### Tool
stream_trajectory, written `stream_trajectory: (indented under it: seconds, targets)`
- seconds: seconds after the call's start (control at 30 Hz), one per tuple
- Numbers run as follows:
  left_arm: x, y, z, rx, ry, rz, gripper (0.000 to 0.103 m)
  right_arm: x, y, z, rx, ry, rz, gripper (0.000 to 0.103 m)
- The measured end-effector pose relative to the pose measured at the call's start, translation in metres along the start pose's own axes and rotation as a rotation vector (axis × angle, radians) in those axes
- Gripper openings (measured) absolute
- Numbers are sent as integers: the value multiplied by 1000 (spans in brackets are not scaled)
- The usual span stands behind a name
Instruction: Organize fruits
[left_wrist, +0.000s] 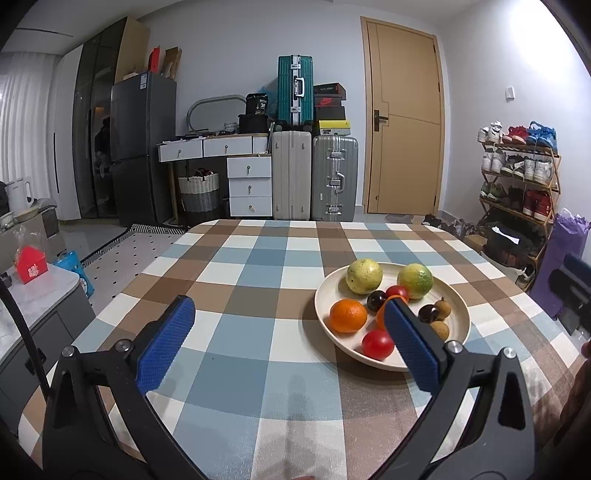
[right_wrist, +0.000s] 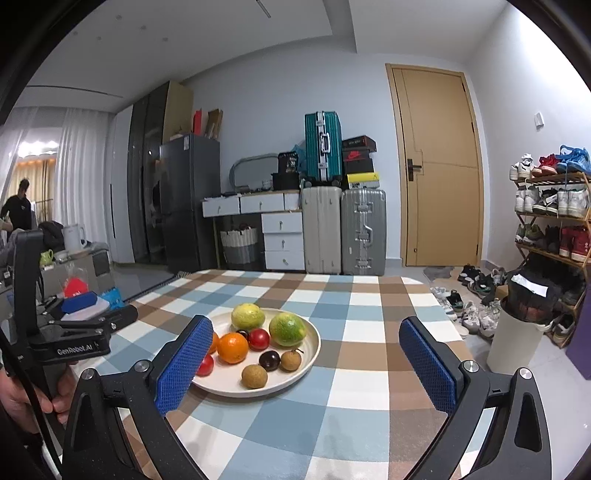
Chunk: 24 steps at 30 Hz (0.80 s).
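Note:
A cream plate (left_wrist: 455, 300) (right_wrist: 312, 347) sits on the checked tablecloth and holds loose fruit. On it are two yellow-green round fruits (left_wrist: 364, 276) (right_wrist: 287, 328), an orange (left_wrist: 348, 315) (right_wrist: 232, 347), red tomatoes (left_wrist: 377, 344) (right_wrist: 258, 339), dark plums (left_wrist: 376, 300) (right_wrist: 269, 360) and brown longans (left_wrist: 439, 329) (right_wrist: 254, 376). My left gripper (left_wrist: 288, 306) hovers open to the left of the plate, and its right finger hides part of a second orange. My right gripper (right_wrist: 306, 326) is open and empty near the plate's right side, above the table.
The checked table (left_wrist: 258, 266) ends in rounded far corners. A grey side counter with a red box (left_wrist: 31, 266) stands to the left. A white bin (right_wrist: 513, 347), scattered shoes and a shoe rack (right_wrist: 554, 221) lie to the right. Suitcases and drawers line the far wall.

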<state>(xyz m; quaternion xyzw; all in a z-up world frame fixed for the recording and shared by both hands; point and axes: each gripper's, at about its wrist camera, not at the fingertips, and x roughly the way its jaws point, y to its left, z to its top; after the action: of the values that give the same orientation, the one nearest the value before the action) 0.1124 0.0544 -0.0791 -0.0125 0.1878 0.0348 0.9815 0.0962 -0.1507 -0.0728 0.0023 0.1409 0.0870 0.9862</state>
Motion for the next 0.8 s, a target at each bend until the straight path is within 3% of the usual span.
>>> stream_trajectory:
  seconds: [0.1,0.47,0.8]
  targets:
    - [-3,0,0,8,-1,5,102,12,2,-2,-9,60,-18,103]
    - [-14,3,0,3,-56,14,102,10,7,-5,-25,53,-24,103]
    - [-15,1,0,7,-55,14,102,11,6,-5,-25,53,-24,103]
